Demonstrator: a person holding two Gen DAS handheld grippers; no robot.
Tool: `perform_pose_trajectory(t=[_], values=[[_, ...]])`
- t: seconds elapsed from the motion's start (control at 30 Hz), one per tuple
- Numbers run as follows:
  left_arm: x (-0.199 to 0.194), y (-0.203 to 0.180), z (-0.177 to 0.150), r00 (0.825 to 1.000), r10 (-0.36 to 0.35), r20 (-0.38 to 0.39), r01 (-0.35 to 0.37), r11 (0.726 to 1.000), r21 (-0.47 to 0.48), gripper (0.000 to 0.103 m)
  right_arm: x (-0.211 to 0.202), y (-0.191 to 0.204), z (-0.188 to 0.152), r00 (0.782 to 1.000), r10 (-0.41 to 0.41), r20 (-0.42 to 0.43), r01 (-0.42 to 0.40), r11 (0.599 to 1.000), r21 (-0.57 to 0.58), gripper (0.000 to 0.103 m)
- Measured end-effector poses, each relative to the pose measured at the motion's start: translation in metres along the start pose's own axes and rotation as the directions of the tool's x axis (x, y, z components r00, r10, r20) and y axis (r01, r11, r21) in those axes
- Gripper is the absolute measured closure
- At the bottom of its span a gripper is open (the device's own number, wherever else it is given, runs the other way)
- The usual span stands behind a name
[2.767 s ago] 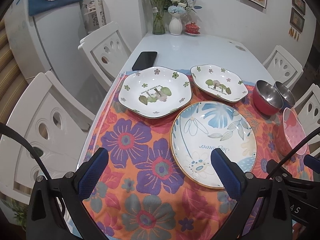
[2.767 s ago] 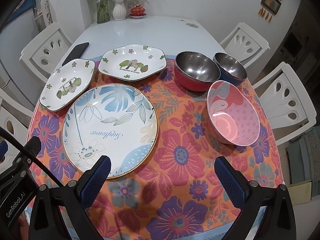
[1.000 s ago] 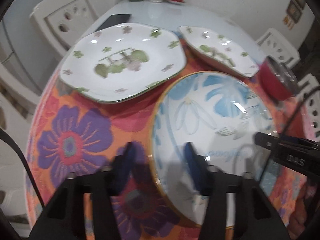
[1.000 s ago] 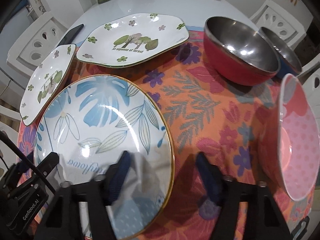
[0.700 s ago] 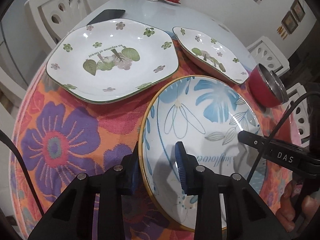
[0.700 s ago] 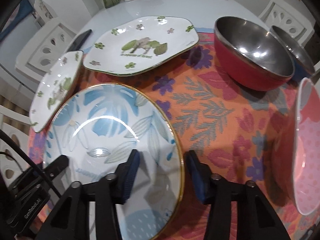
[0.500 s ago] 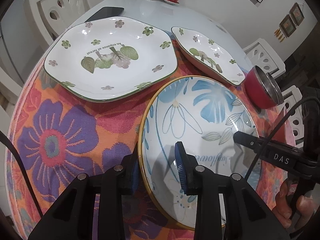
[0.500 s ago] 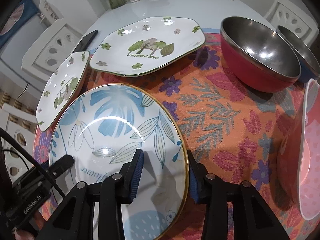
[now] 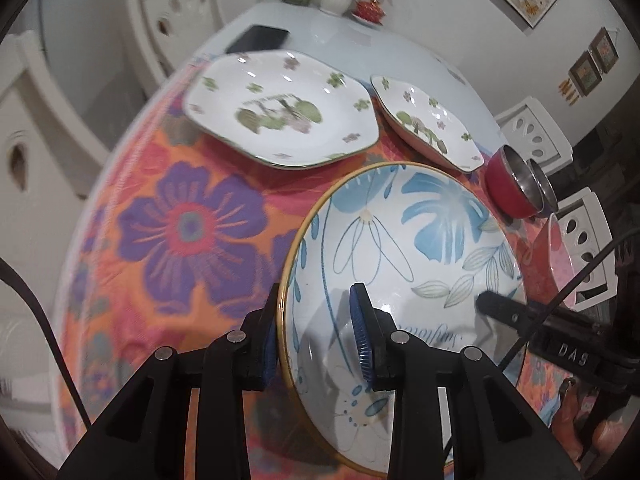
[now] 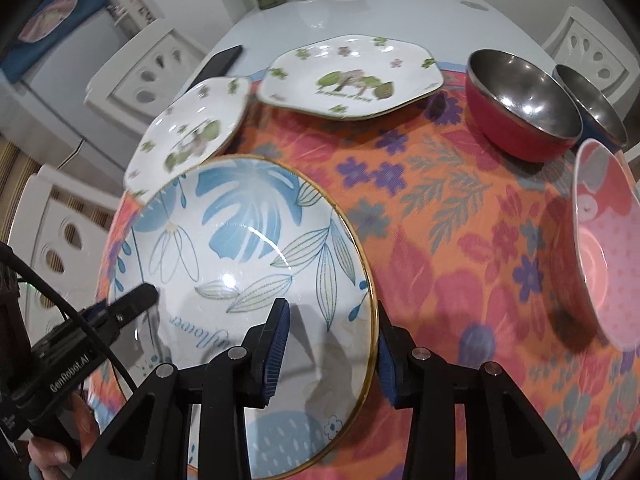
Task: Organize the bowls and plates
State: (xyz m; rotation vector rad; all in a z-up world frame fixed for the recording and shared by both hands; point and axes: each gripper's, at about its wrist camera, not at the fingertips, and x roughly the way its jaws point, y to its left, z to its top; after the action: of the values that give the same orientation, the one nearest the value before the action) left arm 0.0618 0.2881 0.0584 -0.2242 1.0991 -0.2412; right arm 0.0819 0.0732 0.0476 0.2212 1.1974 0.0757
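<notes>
Straddling opposite edges of the round blue-leaf plate [image 9: 404, 248], both grippers are seen with jaws drawn narrow about its gold rim: the left gripper [image 9: 318, 334] has one pad under the left edge and one on the inner face, and the right gripper [image 10: 330, 354] is set the same way on the right edge. The plate is thus held between the two tools, over the floral tablecloth [image 9: 188, 232], and appears tilted and raised from it. Beyond lie the large hexagonal plate [image 9: 280, 110], the smaller flowered plate [image 9: 424, 124], the red bowl [image 10: 520, 108] and the pink bowl [image 10: 604, 244]. Compared with 2.8 s ago, when wide jaws hovered short of the plate, the rim is now clamped.
</notes>
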Motion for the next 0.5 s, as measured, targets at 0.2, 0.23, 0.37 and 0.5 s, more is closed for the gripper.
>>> perform_pose_trajectory(t=[0.2,0.23,0.37,0.5], values=[[-0.031,0.015,-0.027,0.999,0.040,0.020,-0.039,0.999,-0.026,0.074,-0.011,0.026,-0.034,0.999,0.027,-0.033,-0.027,1.000,-0.006,0.064],[-0.033,0.019,-0.034,0.999,0.049,0.015,-0.049,0.998,-0.035,0.074,-0.010,0.029,-0.038,0.999,0.028,-0.042,-0.029,1.000,-0.007,0.064],[-0.034,0.029,-0.054,0.998,0.062,-0.009,-0.063,0.996,-0.066,0.074,-0.003,0.036,-0.059,0.996,0.022,-0.086,-0.024,1.000,-0.015,0.064],[-0.031,0.031,-0.069,0.997,0.078,-0.015,-0.079,0.995,-0.060,0.074,0.007,0.037,-0.077,0.993,0.017,-0.115,-0.017,1.000,-0.002,0.064]])
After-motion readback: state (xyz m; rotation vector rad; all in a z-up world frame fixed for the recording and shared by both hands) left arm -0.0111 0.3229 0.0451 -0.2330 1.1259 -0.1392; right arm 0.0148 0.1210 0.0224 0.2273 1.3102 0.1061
